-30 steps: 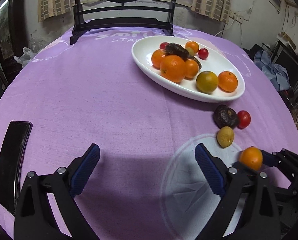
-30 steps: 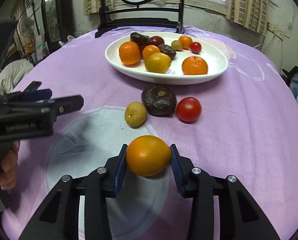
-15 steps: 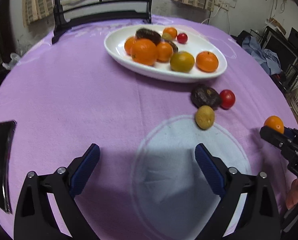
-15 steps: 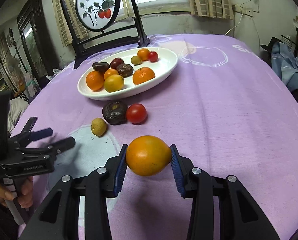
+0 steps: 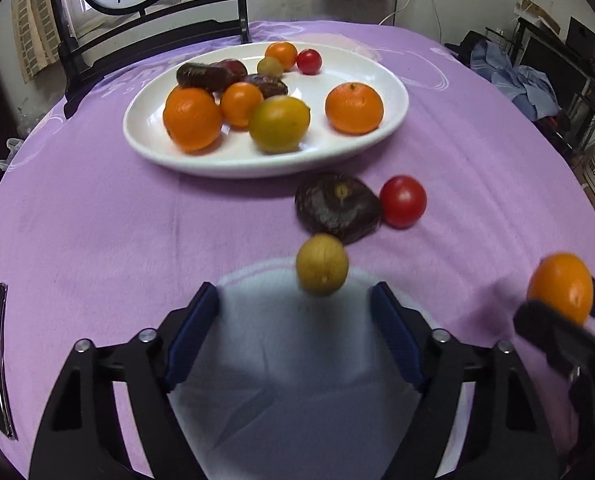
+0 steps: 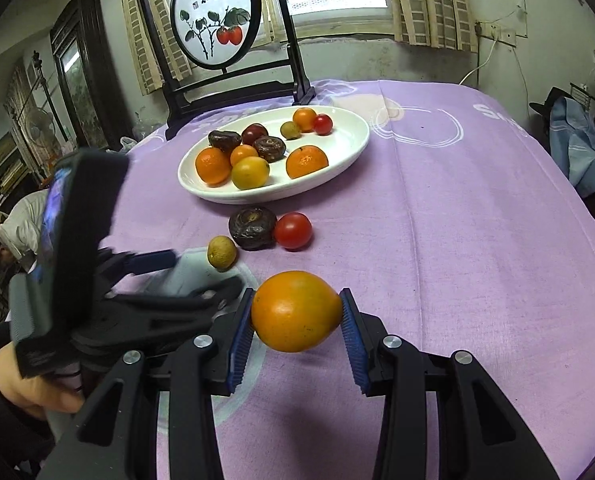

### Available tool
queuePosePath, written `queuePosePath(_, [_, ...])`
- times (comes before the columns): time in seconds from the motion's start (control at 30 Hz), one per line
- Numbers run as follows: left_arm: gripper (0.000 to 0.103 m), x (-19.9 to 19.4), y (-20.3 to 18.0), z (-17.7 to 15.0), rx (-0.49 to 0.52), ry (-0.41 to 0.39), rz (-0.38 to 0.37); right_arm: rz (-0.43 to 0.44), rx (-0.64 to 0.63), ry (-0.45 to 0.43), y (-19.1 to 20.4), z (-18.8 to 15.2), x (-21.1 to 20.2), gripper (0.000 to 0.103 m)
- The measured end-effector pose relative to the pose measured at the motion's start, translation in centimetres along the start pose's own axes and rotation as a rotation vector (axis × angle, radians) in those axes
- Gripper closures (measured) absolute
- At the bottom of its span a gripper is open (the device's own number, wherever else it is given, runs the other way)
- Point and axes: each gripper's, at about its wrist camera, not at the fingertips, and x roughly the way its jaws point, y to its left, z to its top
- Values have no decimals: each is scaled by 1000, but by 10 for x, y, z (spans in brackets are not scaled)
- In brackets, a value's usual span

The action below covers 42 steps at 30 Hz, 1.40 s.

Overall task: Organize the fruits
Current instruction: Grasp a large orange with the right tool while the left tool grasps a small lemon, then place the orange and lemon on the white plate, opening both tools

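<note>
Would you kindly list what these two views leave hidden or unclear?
- Left view: the right gripper is motion-blurred and cut off by the edge; its orange is partly covered.
- Right view: the left gripper is blurred.
- Both views: dark fruit at the back of the plate overlap.

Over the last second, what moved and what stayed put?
The open left gripper advanced toward the small yellow-brown round fruit, now just ahead of its fingers. The right gripper stayed shut on the orange citrus fruit, lifted and swung right. The white oval plate, dark wrinkled fruit and red tomato stayed put.
</note>
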Motion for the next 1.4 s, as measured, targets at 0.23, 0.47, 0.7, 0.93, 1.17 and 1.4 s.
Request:
queuePosePath(0.23, [57, 3, -8, 10, 37, -44, -26, 4, 6, 13, -1, -2, 3, 61])
queuePosePath(0.47, [79, -8, 2, 0, 27, -6, -16, -18, 8, 16, -4, -2, 8, 61])
queuePosePath(0.7, [79, -36, 37, -22, -28, -11, -42, -33, -26, 16, 1, -5, 14, 61])
queuePosePath(0.93, [79, -68, 66, -19, -48, -66, -42, 22, -17, -4, 10, 2, 3, 61])
queuePosePath(1.17, [79, -83, 66, 16, -23, -124, -79, 29, -141, -35, 33, 37, -9, 61])
queuePosePath(1.4, [79, -61, 72, 80, -75, -166, -82, 20, -190, -80, 37, 91, 12, 61])
